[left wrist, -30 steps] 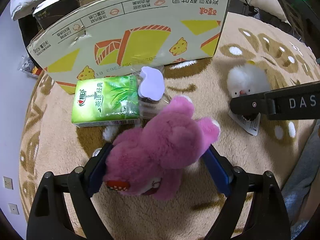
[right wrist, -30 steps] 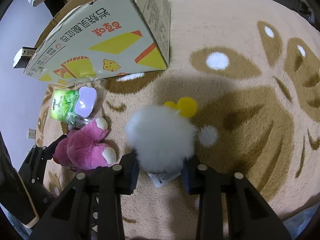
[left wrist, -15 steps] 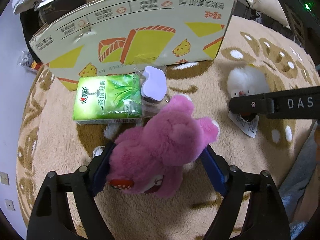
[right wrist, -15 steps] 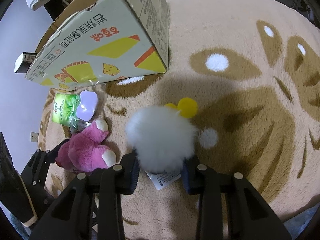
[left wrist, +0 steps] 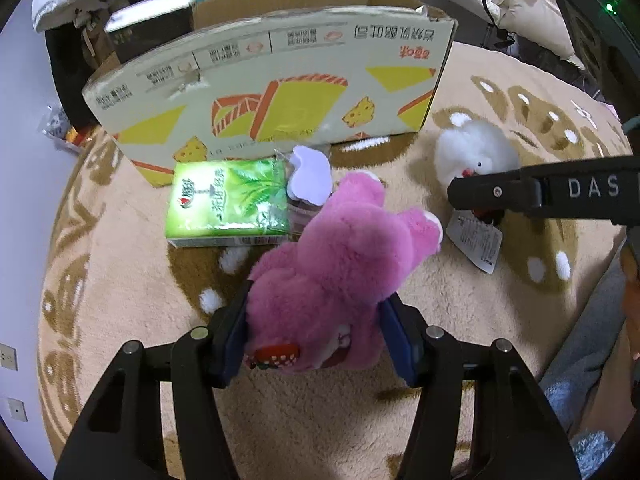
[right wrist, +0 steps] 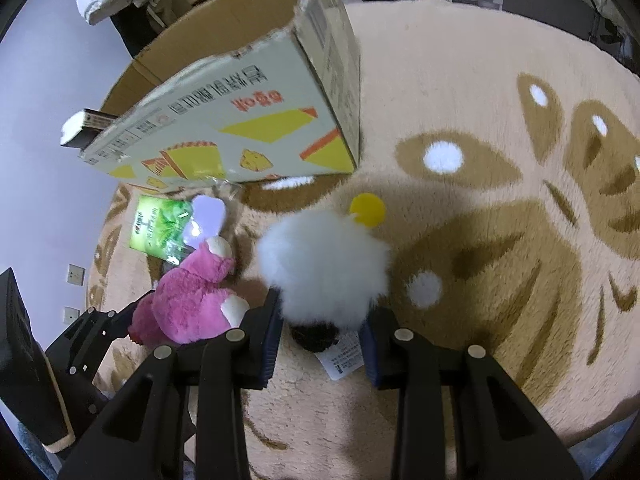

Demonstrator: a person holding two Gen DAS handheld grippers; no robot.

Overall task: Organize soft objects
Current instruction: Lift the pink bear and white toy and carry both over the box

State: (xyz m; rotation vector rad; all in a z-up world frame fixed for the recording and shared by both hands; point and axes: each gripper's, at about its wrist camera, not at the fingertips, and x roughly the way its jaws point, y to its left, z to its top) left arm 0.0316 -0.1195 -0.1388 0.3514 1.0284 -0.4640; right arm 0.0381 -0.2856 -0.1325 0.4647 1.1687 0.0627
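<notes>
While the left gripper pinches a shaggy pink plush bear at lower centre, "DAS" marks the black finger at right. Next view: the right gripper seemingly squeezes a fluffy white plush ball, its paper tag unreadable.

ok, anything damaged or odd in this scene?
The cardboard box is damaged: ragged top edge and a scuffed tear on its printed side, whose print reads upside down. Otherwise nothing stands out.
</notes>
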